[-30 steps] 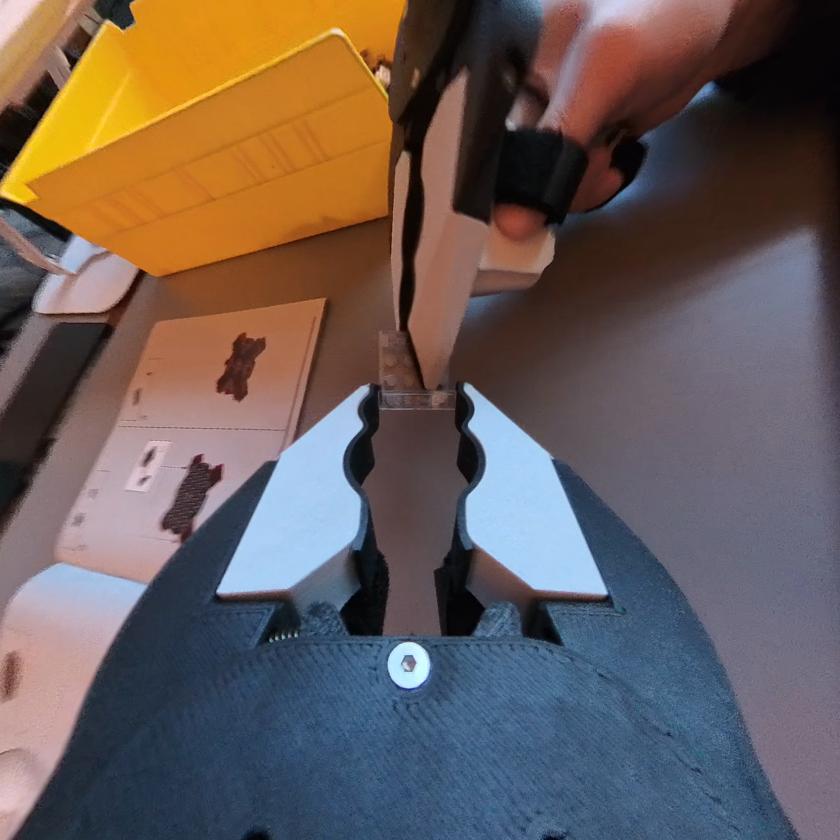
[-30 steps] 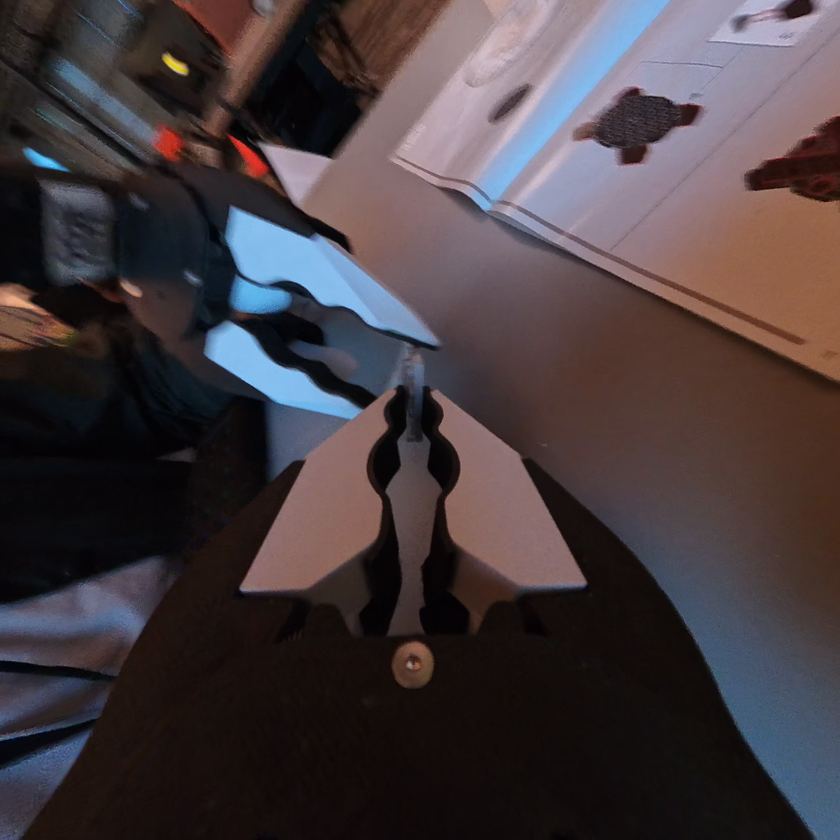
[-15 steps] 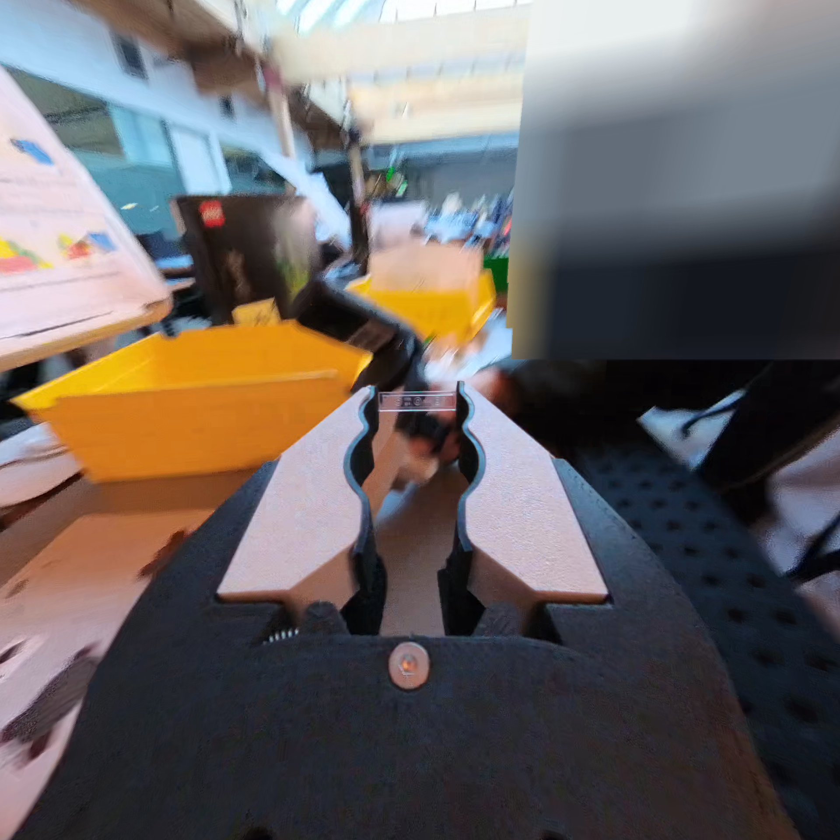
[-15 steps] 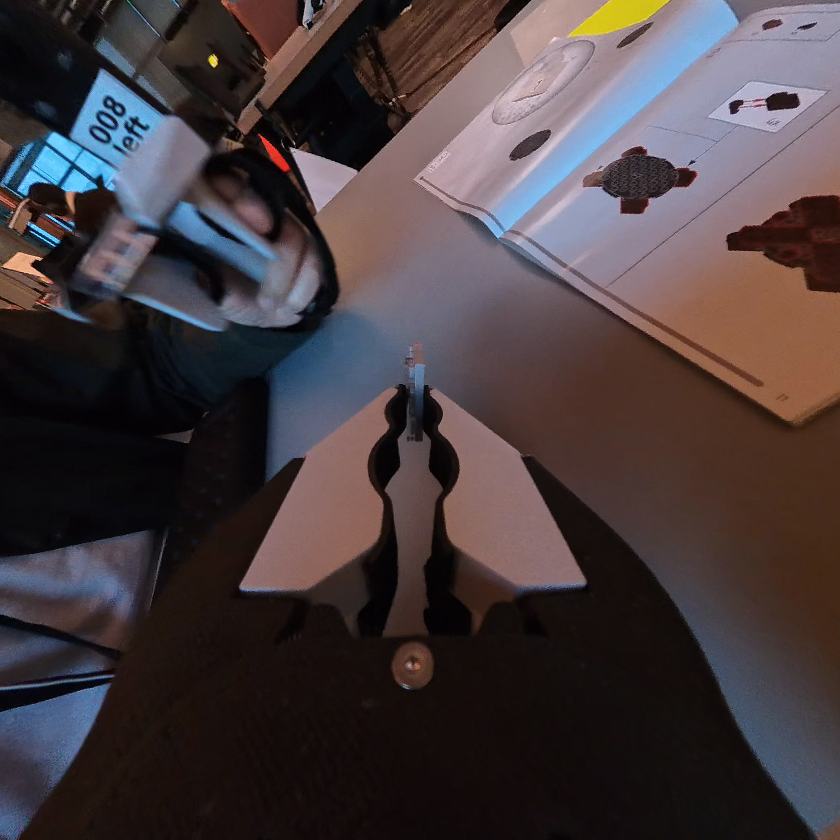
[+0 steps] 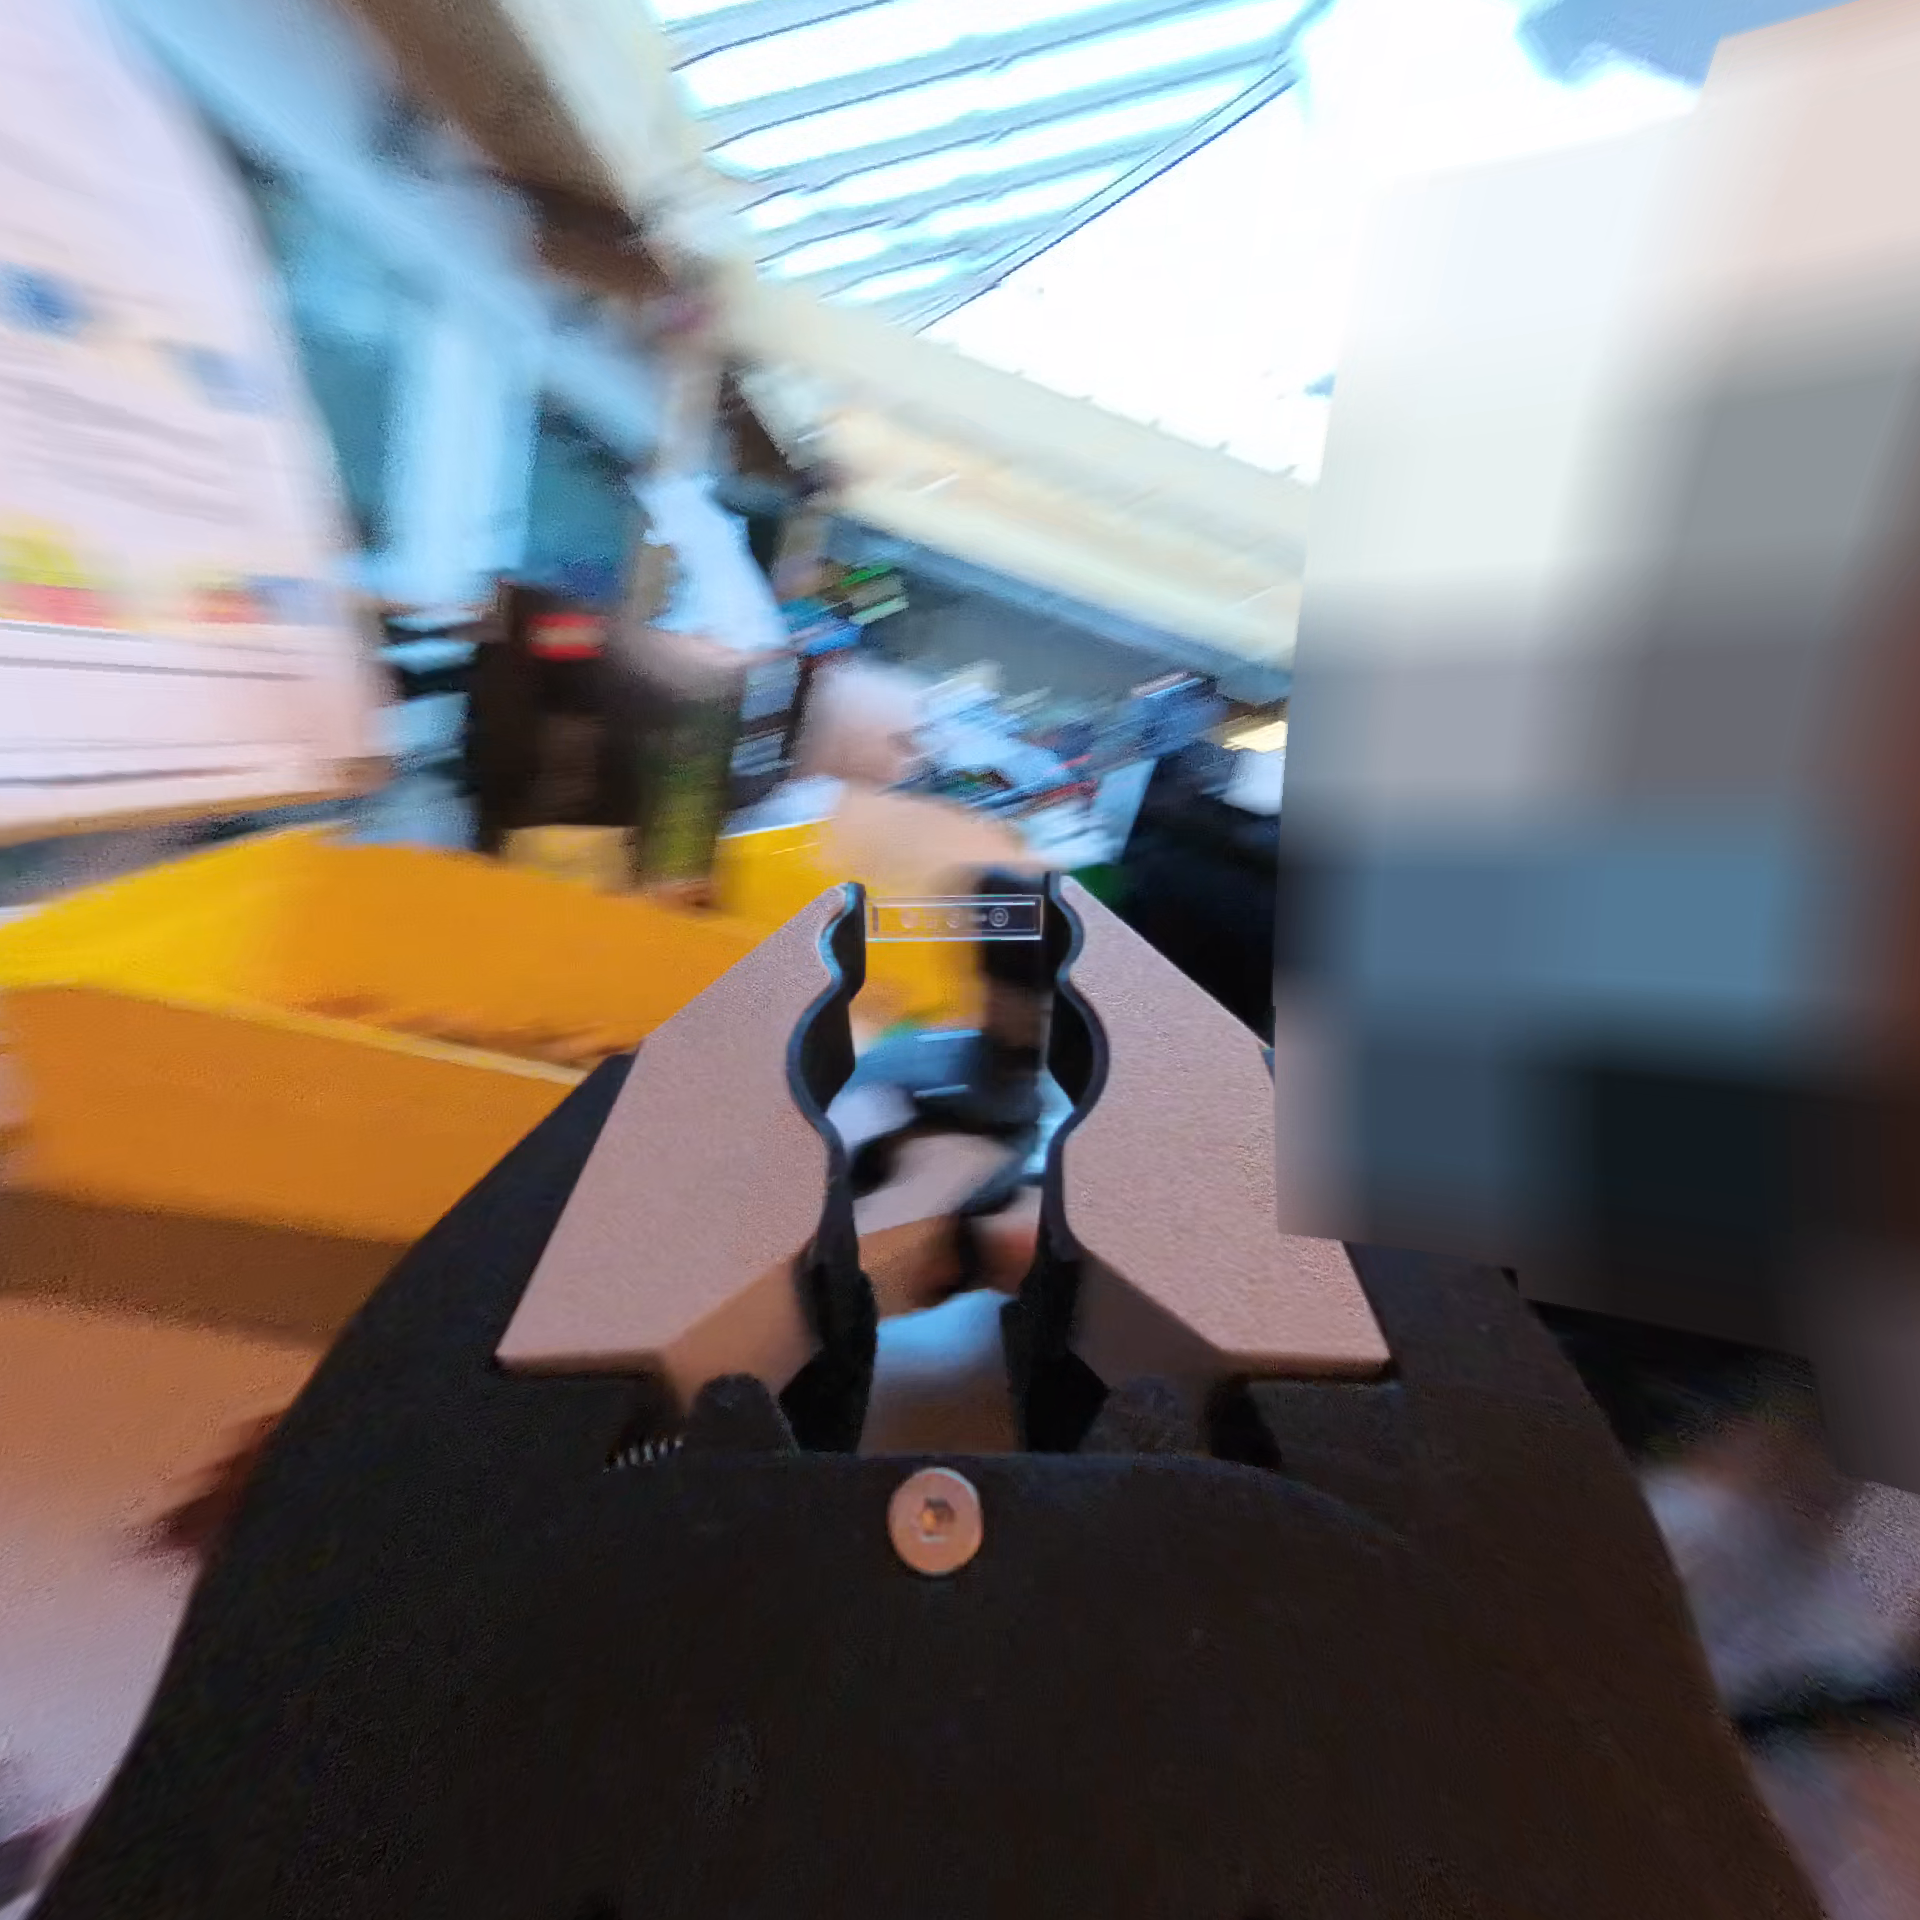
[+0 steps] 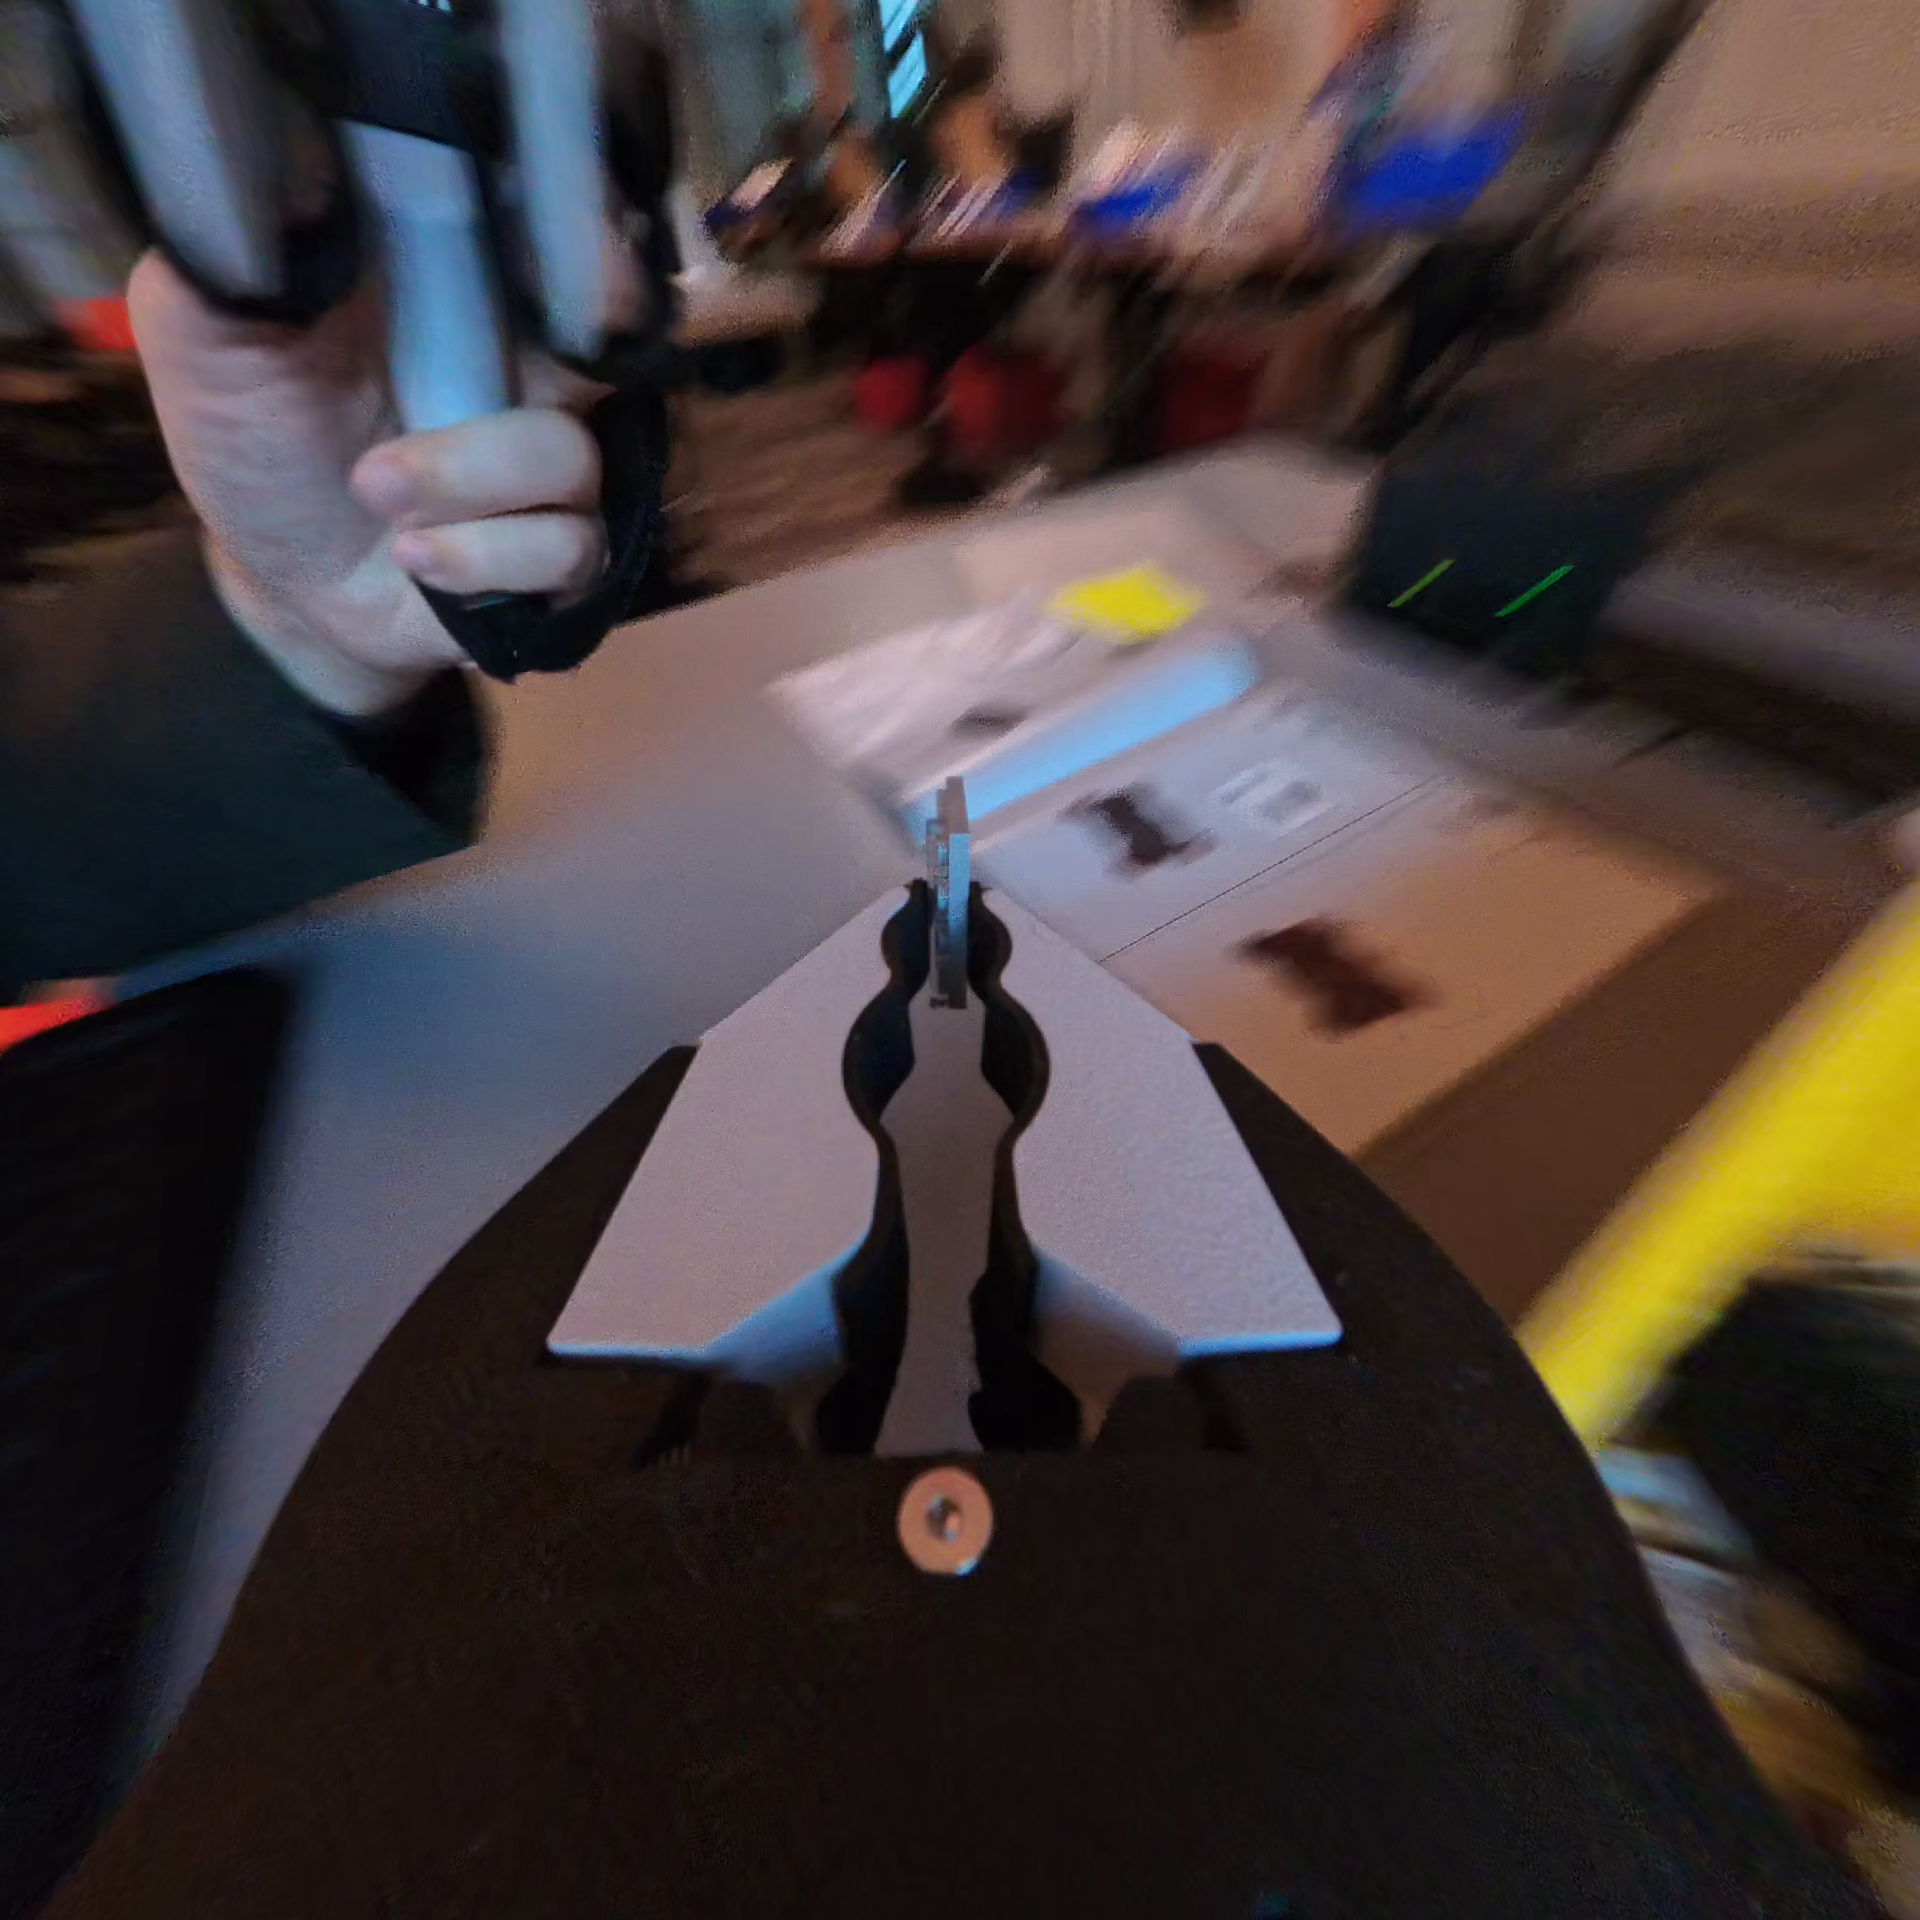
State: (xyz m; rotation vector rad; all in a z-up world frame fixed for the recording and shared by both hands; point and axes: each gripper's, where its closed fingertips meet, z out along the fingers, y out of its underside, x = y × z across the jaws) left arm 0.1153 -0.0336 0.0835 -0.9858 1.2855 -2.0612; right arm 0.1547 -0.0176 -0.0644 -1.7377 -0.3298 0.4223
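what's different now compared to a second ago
The left gripper lifted its clear plate off the table and tipped upward, away from the right gripper. The right swung round toward the booklet. Both kept their pieces: clear plate, and thin grey piece.

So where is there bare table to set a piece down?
In the right wrist view, bare grey table lies between the person's hand and the open booklet. Right of the booklet, the yellow bin crowds it. The left wrist view is too blurred.
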